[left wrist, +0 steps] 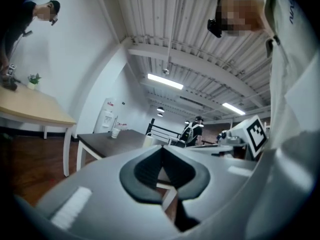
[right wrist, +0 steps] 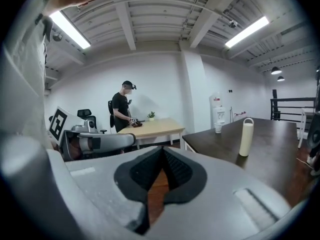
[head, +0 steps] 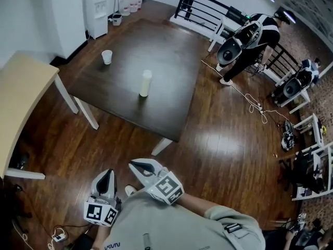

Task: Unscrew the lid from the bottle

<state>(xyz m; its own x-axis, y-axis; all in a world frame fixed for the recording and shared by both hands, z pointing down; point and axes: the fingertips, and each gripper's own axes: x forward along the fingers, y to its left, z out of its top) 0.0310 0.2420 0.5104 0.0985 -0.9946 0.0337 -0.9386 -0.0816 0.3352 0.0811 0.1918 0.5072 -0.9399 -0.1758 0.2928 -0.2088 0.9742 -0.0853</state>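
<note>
A tall cream bottle with its lid on stands upright near the middle of the dark table. The right gripper view shows the bottle to the right, far beyond the jaws. Both grippers are held close to the person's body, well short of the table's near edge. My left gripper is shut and holds nothing; in its own view the left gripper has its pads together. My right gripper is shut and empty as well, and the right gripper shows closed pads.
A paper cup stands at the dark table's far left corner. A light wooden table is to the left, a water dispenser behind. A person with gear stands by the black railing; cables lie on the wooden floor.
</note>
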